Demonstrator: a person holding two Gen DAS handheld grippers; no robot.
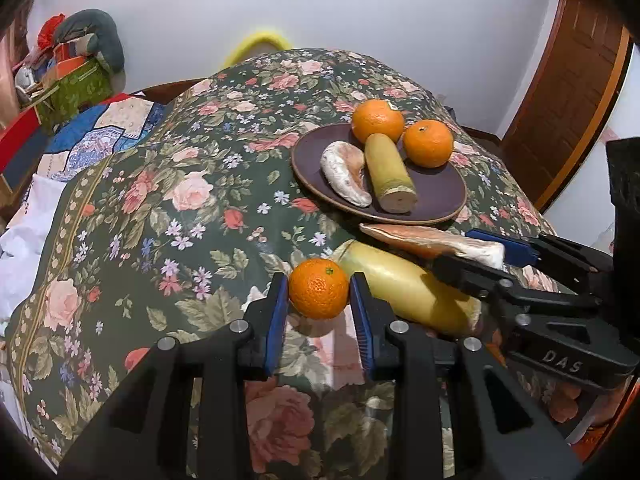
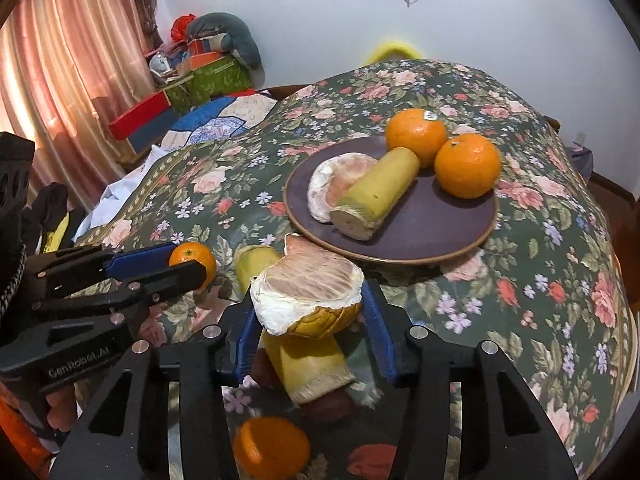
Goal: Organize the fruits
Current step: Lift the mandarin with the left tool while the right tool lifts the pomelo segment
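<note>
while a floral tablecloth point(image 1: 168, 216) covered the whole table, a dark plate point(image 2: 436, 236) sat toward its far right side, holding two oranges point(image 2: 466, 165), a yellow-green stalk piece point(image 2: 380, 194) and a pomelo wedge point(image 2: 334, 184). just off the plate's near rim, a second stalk piece point(image 1: 404, 288) lay on the cloth. the right gripper point(image 2: 306, 312) had its blue pads on either side of another pomelo wedge point(image 2: 308, 292), pressing on it. the left gripper point(image 1: 319, 298) pinched a small mandarin point(image 1: 318, 288) toward the table's near edge.
</note>
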